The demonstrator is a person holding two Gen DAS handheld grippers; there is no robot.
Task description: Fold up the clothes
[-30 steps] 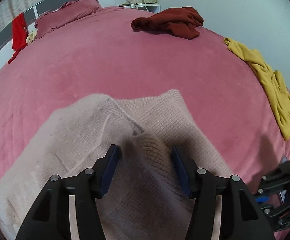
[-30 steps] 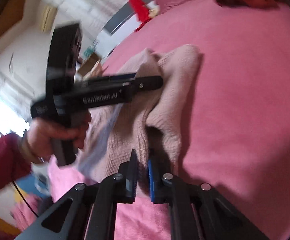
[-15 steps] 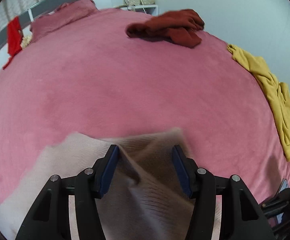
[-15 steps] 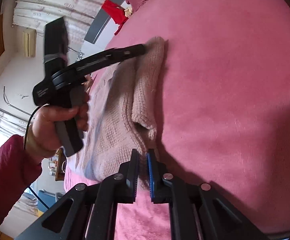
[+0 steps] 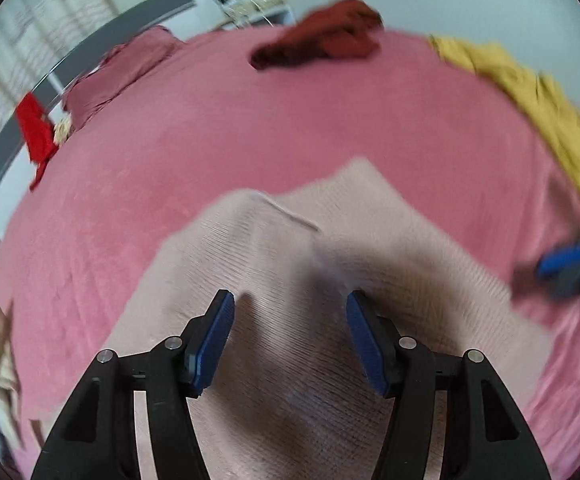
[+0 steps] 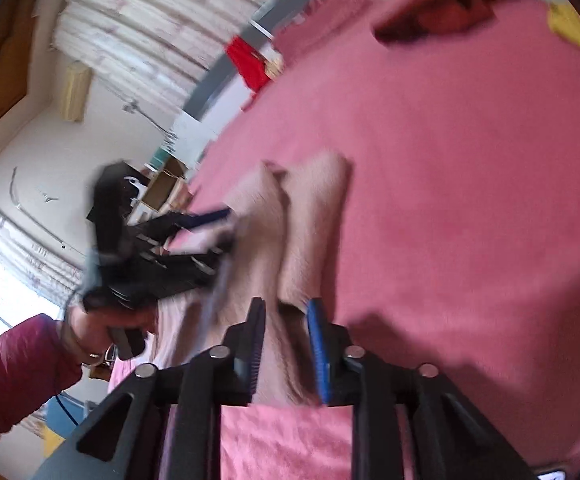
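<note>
A pale pink knit sweater [image 5: 329,220] lies folded on the pink bed [image 5: 210,128]. My left gripper [image 5: 290,300] hovers just above it. Its jaws are opening, and the cloth lies flat below them with neither pad pressing it. In the right wrist view the sweater [image 6: 313,208] shows as a doubled fold. My right gripper [image 6: 286,306] sits at the fold's near end. Its jaws are opening, with a fold of knit in the gap that the pads no longer pinch. The left gripper [image 6: 194,232] shows there blurred, held by a hand.
A dark red garment [image 5: 321,44] and a yellow garment [image 5: 529,100] lie at the far and right edges of the bed. A red cloth [image 5: 34,132] hangs on the grey headboard beside a pillow [image 5: 122,68]. A maroon sleeve [image 6: 10,376] enters from the lower left.
The right jaws, shut on the sweater's edge before, have parted. The bunch of knit that stood between the left pads has dropped flat, and the left gripper has rolled and drawn back.
</note>
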